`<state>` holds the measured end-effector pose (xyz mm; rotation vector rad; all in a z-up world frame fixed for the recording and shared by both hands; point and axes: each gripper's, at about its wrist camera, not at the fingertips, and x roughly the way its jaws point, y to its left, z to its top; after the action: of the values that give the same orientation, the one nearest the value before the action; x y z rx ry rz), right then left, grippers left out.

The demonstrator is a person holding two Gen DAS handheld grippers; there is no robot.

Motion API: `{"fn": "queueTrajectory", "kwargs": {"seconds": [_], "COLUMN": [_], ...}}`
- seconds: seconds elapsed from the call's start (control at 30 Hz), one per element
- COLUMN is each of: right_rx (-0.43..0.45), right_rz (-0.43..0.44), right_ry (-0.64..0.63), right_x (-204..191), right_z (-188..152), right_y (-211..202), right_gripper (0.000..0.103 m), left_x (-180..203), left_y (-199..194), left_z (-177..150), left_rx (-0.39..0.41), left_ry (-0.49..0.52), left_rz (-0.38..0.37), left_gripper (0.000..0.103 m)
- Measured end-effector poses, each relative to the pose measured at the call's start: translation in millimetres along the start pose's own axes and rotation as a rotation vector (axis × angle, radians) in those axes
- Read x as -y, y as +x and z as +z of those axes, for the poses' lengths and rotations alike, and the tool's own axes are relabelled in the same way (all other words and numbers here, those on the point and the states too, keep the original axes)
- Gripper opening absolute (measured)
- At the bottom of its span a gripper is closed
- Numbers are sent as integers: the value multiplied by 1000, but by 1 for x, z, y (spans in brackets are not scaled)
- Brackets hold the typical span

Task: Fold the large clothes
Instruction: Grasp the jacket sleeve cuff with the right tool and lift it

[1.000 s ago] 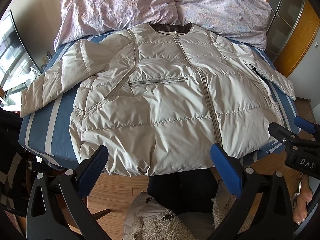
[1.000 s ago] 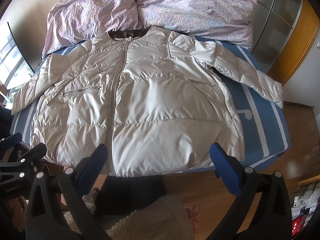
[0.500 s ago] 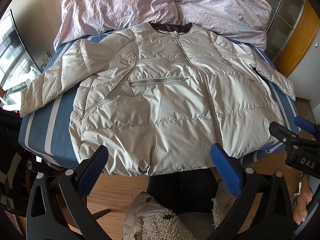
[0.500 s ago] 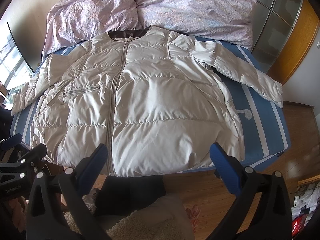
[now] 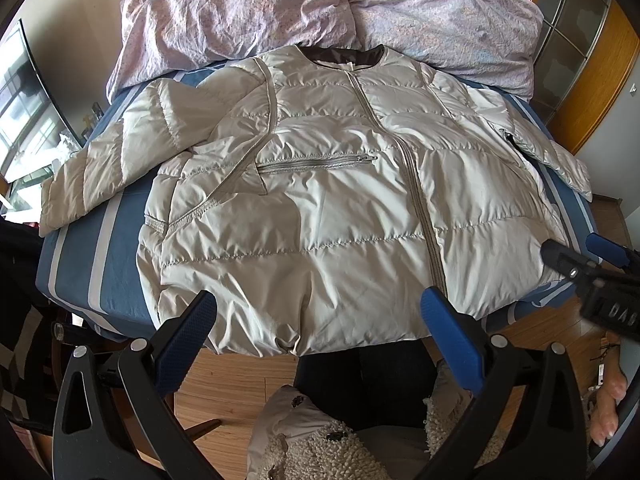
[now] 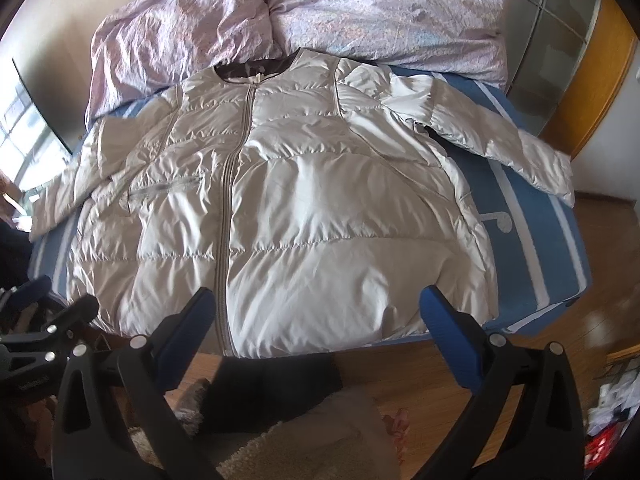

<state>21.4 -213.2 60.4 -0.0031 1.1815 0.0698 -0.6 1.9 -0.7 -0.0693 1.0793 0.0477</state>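
Note:
A pale beige puffer jacket (image 5: 328,200) lies front up and zipped on the blue striped bed (image 5: 116,256), collar toward the pillows, both sleeves spread sideways. Its hem hangs slightly over the near bed edge. My left gripper (image 5: 320,332) hovers open just short of the hem, left of the zipper, holding nothing. In the right wrist view the same jacket (image 6: 304,208) fills the bed (image 6: 548,248), and my right gripper (image 6: 320,328) stands open in front of the hem, right of the zipper. The right gripper (image 5: 592,268) also shows at the left view's right edge.
Lilac pillows (image 5: 320,12) are piled at the head of the bed. Wooden floor (image 6: 400,376) runs along the near side, with the person's dark trousers (image 5: 368,384) and fleecy garment (image 5: 320,440) below. A wooden wardrobe (image 6: 592,60) stands at the right, a window (image 5: 20,112) at the left.
The right wrist view has shifted slightly, with the jacket now a little nearer and lower in frame. The left gripper has hardly moved. Both stay open.

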Motion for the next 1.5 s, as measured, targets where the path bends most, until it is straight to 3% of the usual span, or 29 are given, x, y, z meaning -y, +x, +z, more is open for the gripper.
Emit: {"fn": "queueTrajectory", "kwargs": {"seconds": [0.17,0.4,0.63,0.8,0.87,1.1,1.37,1.5], "right_rx": [47,190,158,173,182,166,207,211], "right_rz": [59,137,202,227,245,178,97,77], "right_ry": [195,570,970,1136,1186,1272,1277,1270], "right_x": [51,172,288,339,352,378,391,392], "right_z": [12,33,39,43,43,47,59,61], "right_y": [11,44,102,133,143,169,179,181], "right_gripper": [101,101,101,86,82,63,40,34], "left_x": [-3,-10,-19,-23,-24,-29,-39,-48], "left_y": [7,23,38,56,65,76,78,83], "left_z": [6,30,63,81,85,92,98,98], "left_rx": [-9,9,37,22,8,41,139,150], "left_ry": [1,-4,7,12,13,-14,-34,-64], "left_rz": [-47,-114,-130,-149,-163,-214,-122,-137], "left_gripper": [102,102,102,102,102,102,102,102]}}
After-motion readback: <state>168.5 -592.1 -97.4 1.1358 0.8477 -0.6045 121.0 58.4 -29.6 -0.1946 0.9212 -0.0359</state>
